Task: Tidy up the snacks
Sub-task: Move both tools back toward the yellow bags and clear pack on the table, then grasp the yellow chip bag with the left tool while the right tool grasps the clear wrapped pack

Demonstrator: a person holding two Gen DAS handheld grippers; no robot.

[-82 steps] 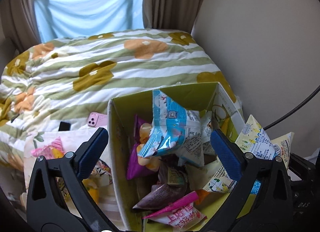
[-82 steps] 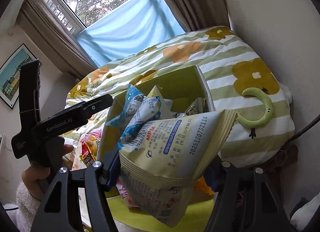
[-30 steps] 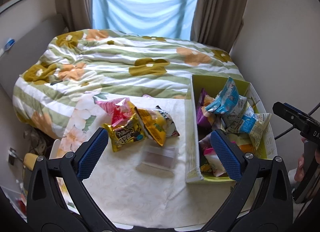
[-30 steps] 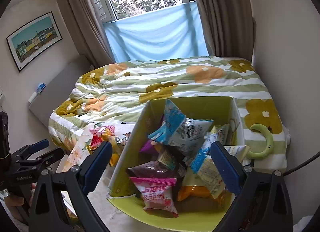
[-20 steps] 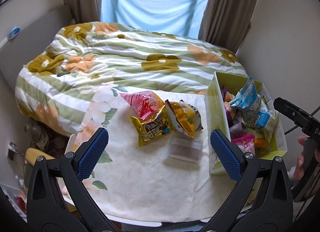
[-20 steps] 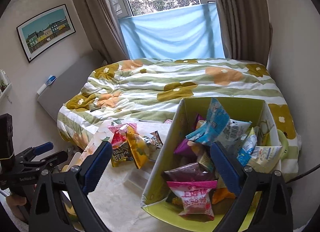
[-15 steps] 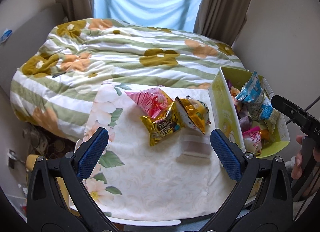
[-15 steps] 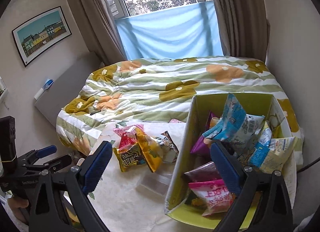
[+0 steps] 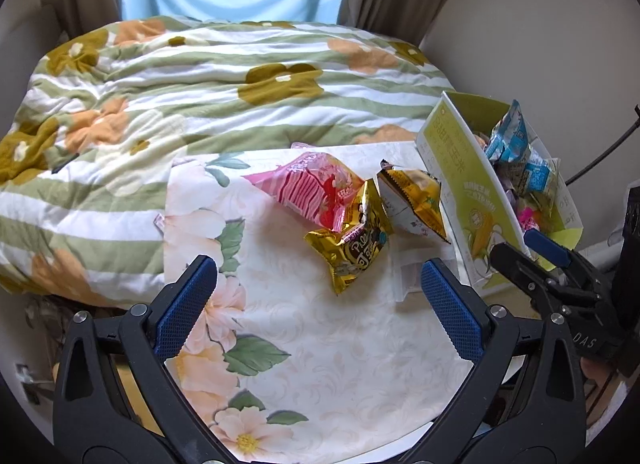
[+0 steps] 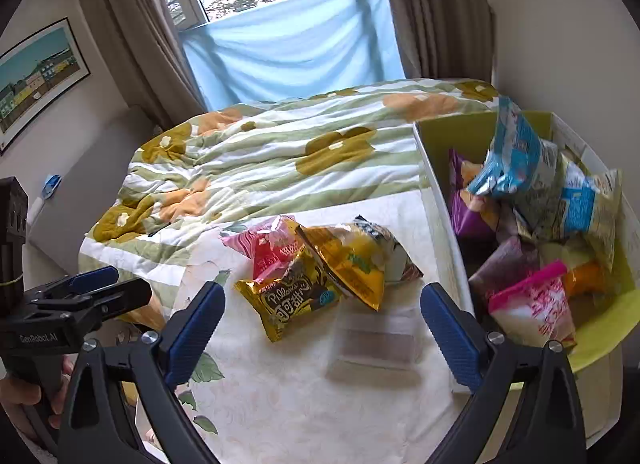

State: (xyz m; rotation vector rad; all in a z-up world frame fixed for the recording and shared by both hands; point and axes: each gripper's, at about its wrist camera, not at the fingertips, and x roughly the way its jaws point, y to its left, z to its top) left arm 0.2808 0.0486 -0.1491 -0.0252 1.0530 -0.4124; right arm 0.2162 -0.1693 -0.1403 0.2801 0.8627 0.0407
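Observation:
A gold snack bag (image 9: pixel 352 250) (image 10: pixel 294 298), a pink bag (image 9: pixel 310 190) (image 10: pixel 266 248) and a yellow bag (image 9: pixel 414 200) (image 10: pixel 350 260) lie together on the floral cloth (image 9: pixel 320 352). A clear flat packet (image 10: pixel 376 338) rests just in front of them. A yellow-green box (image 9: pixel 466 192) (image 10: pixel 600 338) at the right holds several snack bags. My left gripper (image 9: pixel 316 292) is open and empty, short of the gold bag. My right gripper (image 10: pixel 320 320) is open and empty above the gold bag and the clear packet.
The cloth covers a small table against a bed with a green-striped flowered quilt (image 9: pixel 192 76). A wall (image 10: pixel 568 24) stands right of the box; a window with curtains and a blue sheet is behind the bed. A hand (image 10: pixel 24 396) holds the left tool.
The right gripper let go of the pale-yellow bag into the box and now stands open. Both grippers pulled back from the box and swung left toward the loose bags.

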